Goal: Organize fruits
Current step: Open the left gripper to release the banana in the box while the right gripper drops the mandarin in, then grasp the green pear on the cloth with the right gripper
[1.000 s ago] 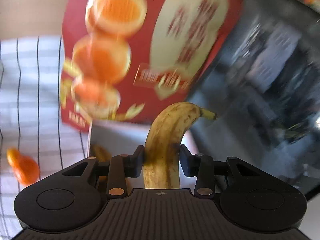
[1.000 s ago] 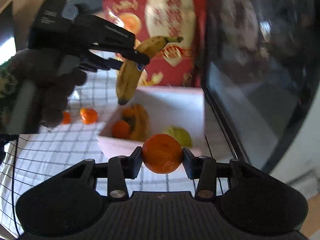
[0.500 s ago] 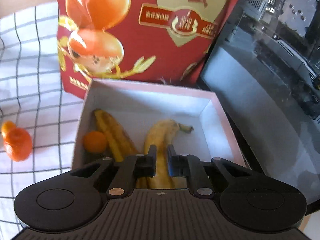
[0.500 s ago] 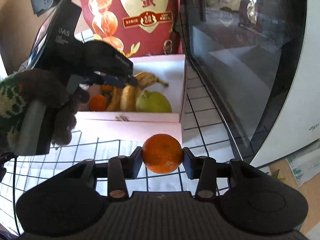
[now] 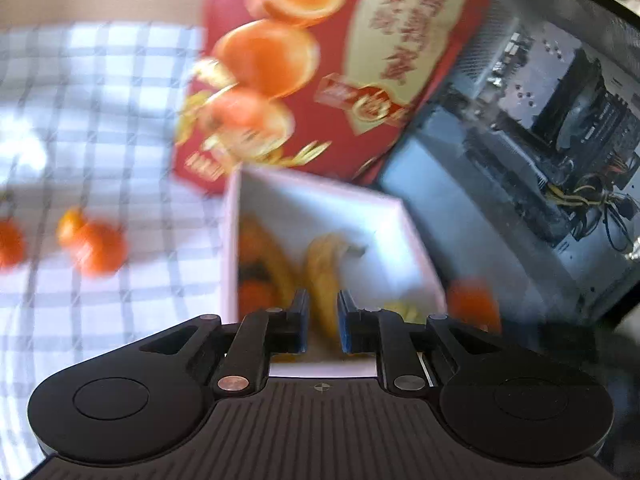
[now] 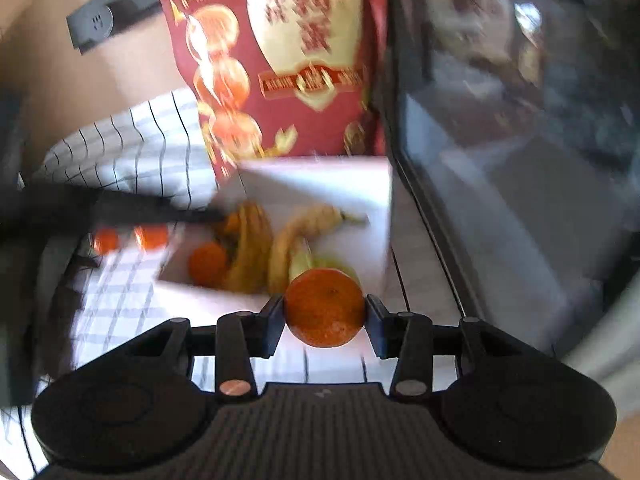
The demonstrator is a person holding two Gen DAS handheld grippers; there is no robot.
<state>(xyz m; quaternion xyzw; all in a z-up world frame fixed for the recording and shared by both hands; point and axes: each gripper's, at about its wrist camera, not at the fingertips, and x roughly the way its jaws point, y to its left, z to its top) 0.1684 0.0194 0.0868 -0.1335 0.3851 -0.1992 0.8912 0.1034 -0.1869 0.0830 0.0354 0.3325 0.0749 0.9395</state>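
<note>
A pale box [image 5: 316, 196] holds two bananas [image 5: 324, 264], a small orange [image 6: 208, 262] and a greenish fruit [image 6: 340, 262]. My left gripper [image 5: 322, 312] hovers at the box's near edge. Its jaws are opening from a narrow gap with nothing between them; the banana lies beyond, down in the box. In the right wrist view the left gripper [image 6: 160, 214] is a dark blur at the box's left side. My right gripper [image 6: 325, 308] is shut on an orange [image 6: 325, 306] just in front of the box [image 6: 312, 172]. Loose tangerines [image 5: 98, 250] lie on the cloth to the left.
A red printed bag [image 5: 320, 80] stands right behind the box. A computer case with a glass side [image 5: 540, 120] closes off the right. The checked cloth [image 5: 100, 120] covers the table to the left. A grey socket strip [image 6: 100, 20] sits on the wall.
The left gripper let the banana go into the box, shut, and has pulled back with a small gap reopening. The right gripper has carried its orange nearer the box.
</note>
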